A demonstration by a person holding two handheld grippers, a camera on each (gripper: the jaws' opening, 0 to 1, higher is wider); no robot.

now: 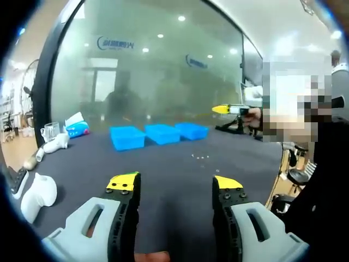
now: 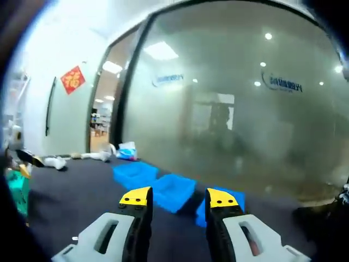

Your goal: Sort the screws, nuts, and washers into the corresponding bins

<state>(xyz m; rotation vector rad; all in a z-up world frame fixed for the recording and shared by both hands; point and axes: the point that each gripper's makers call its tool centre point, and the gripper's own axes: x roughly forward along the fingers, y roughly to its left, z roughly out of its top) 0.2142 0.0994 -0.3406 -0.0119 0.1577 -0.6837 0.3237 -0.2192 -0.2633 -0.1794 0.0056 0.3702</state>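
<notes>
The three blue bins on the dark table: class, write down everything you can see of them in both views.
The blue bins are three shallow, open-topped rectangular trays that look like bright blue plastic. They sit upright in a row on the dark table, close beside one another, near the far edge before a frosted glass wall. In the right gripper view the bins lie just beyond the jaw tips, which partly hide one of them. Nothing touches them except the table. What they hold cannot be made out.
</notes>
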